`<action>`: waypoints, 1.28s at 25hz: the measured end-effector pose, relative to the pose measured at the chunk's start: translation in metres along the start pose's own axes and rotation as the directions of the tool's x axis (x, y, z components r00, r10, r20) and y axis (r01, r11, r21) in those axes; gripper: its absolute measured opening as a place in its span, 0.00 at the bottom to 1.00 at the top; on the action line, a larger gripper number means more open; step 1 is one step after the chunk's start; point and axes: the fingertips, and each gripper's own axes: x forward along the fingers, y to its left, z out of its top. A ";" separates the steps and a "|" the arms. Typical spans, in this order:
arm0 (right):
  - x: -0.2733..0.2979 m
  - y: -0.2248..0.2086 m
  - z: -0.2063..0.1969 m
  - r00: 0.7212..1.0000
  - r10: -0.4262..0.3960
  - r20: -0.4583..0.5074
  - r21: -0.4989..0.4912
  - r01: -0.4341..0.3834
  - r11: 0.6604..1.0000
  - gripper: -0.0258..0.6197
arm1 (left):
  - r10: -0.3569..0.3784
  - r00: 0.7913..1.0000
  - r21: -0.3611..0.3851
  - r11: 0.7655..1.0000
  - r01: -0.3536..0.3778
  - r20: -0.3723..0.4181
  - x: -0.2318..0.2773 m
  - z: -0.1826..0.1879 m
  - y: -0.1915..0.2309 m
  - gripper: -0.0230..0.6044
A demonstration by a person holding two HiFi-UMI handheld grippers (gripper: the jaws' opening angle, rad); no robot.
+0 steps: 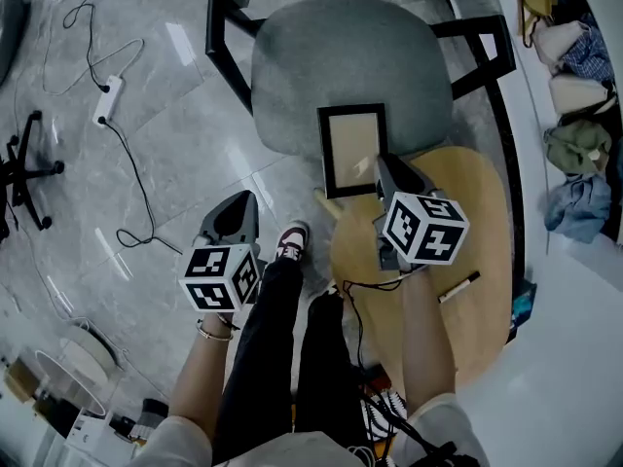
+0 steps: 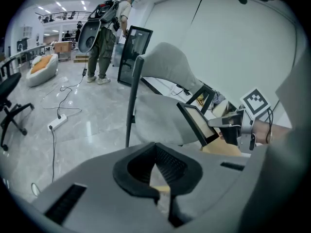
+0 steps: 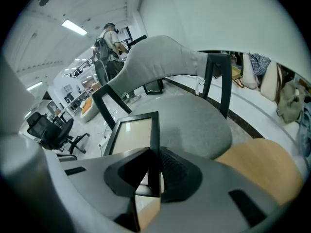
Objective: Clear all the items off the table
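Observation:
A black picture frame (image 1: 352, 150) with a pale insert hangs tilted over the front of the grey chair seat (image 1: 341, 56). My right gripper (image 1: 389, 168) is shut on its right-hand edge. In the right gripper view the frame's black bar (image 3: 153, 144) runs straight between the pads. The left gripper view shows the frame (image 2: 197, 123) edge-on, with the right gripper (image 2: 228, 125) on it. My left gripper (image 1: 237, 212) hangs lower left over the floor beside the person's legs. It holds nothing, and its jaws (image 2: 158, 152) meet at the tips. A black marker (image 1: 458, 287) lies on the round wooden table (image 1: 477, 222).
The chair's black arms and legs (image 1: 222, 37) flank the seat. A power strip (image 1: 107, 98) and cables lie on the marble floor to the left. Bags and clothes (image 1: 574, 144) are piled along the right wall. A person with a backpack (image 2: 104, 28) stands far off.

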 end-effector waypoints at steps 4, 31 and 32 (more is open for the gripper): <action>0.033 0.010 0.021 1.000 -0.011 0.012 0.050 0.011 0.999 0.17 | 0.033 0.999 0.001 0.999 -0.033 0.031 0.012 0.028 0.025 0.05; 0.144 0.036 0.063 0.989 -0.139 -0.052 0.006 0.140 0.990 0.18 | 0.128 0.990 -0.079 0.989 -0.123 0.059 0.064 0.081 0.112 0.05; 0.141 0.037 0.063 0.990 -0.135 -0.044 0.008 0.136 0.991 0.19 | 0.128 0.990 -0.080 0.989 -0.123 0.062 0.063 0.082 0.112 0.05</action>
